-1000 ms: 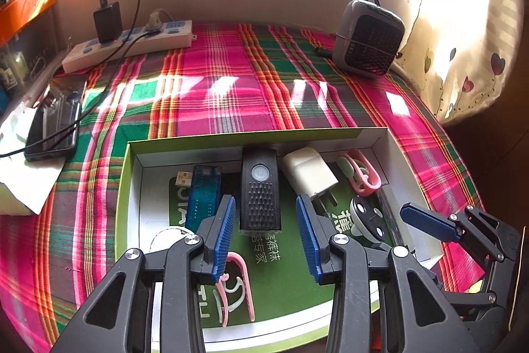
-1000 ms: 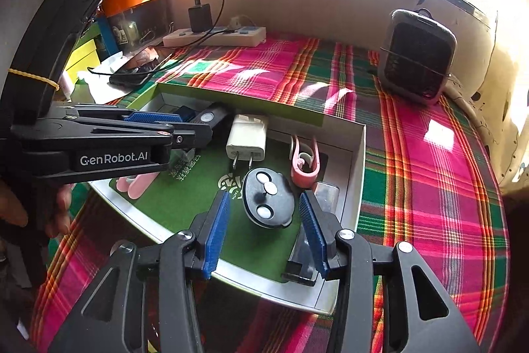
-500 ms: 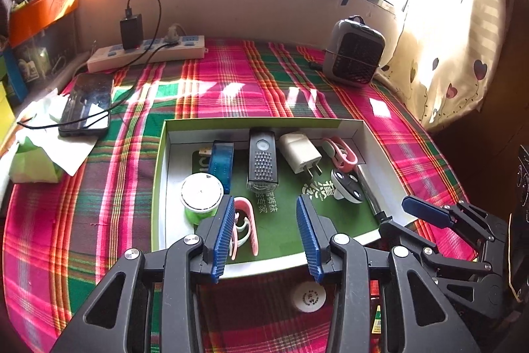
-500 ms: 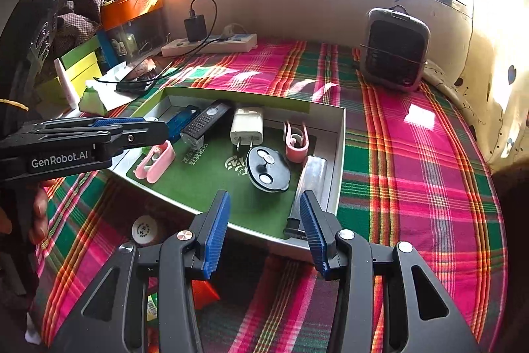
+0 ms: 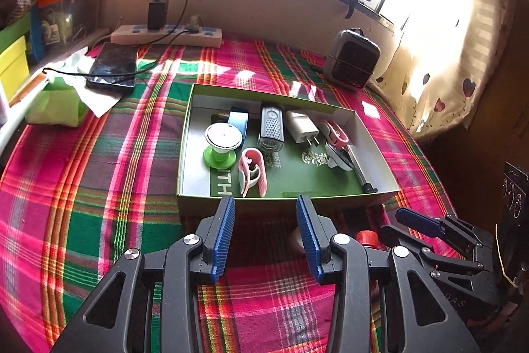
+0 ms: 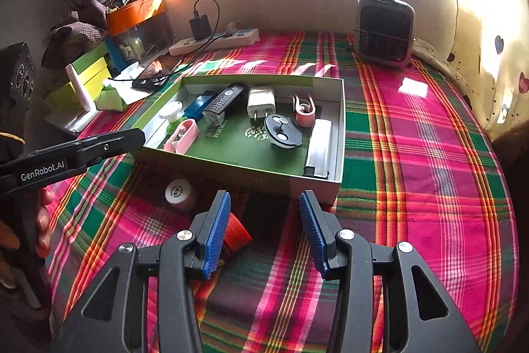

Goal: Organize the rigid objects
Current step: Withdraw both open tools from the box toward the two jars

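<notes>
A green-rimmed box [image 5: 188, 134] [image 6: 340, 128] sits on the plaid cloth. It holds a white-topped green spool [image 5: 220, 144], a blue stick [image 5: 238, 121], a black remote [image 5: 271, 129], a white charger [image 5: 301, 129] [image 6: 261, 101], two pink clips [image 5: 253, 174] [image 6: 304, 110], a black round plug [image 6: 282, 131] and a silver bar [image 6: 319, 148]. My left gripper [image 5: 265, 235] and right gripper [image 6: 263, 232] are open and empty, held back in front of the box's near wall. A white round cap [image 6: 180, 192] and an orange-red piece [image 6: 236, 232] lie on the cloth outside the box.
A phone [image 5: 114, 65] on its cable, green tissue pack [image 5: 54, 106] and power strip [image 5: 165, 35] lie at far left. A grey heater [image 5: 350, 58] [image 6: 385, 32] stands at far right. Stacked boxes line the left wall.
Both grippers have pulled back and up from over the box to in front of its near wall. The white cap and orange-red piece have come into view. Both stay open.
</notes>
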Available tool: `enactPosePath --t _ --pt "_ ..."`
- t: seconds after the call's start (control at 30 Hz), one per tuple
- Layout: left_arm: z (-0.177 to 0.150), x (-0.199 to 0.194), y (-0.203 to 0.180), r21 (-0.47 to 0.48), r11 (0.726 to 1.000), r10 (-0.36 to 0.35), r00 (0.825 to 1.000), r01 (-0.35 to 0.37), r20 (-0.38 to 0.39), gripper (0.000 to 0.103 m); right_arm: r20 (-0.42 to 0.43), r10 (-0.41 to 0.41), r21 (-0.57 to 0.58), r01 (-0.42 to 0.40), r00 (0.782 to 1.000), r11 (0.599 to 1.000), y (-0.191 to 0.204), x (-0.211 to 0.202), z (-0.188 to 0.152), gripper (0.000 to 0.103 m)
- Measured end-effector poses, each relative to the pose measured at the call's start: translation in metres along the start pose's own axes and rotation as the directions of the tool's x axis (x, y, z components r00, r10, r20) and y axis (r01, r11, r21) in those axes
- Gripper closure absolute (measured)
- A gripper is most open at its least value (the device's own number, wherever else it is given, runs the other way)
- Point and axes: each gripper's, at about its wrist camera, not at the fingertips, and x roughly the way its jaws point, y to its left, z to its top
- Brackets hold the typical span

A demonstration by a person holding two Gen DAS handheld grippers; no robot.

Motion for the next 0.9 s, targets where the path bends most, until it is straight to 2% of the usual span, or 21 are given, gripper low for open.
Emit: enactPosePath --t 0.07,0.23,0.53,0.9 --pt "-0.004 0.000 0.003 -0.006 1.000 -0.001 1.000 0.001 -0.008 0.065 -0.005 0.008 -0.006 -0.008 1.000 1.000 0.006 0.001 -0.003 0.057" --pt "-0.014 -0.005 0.006 -0.004 1.000 -0.012 1.000 0.012 -0.021 0.065 -0.021 0.020 0.012 -0.020 1.000 1.000 0.018 0.005 -0.007 0.049" --pt "-0.025 -0.007 0.013 -0.012 1.000 -0.029 0.999 0.028 -0.041 0.065 -0.067 -0.012 0.034 0.014 0.998 0.999 0.032 0.014 -0.014 0.047" --pt "-0.030 0.001 0.009 0.009 0.998 -0.063 0.995 0.063 -0.079 0.065 -0.112 -0.123 0.021 0.126 0.986 0.992 0.029 0.023 -0.018 0.047"
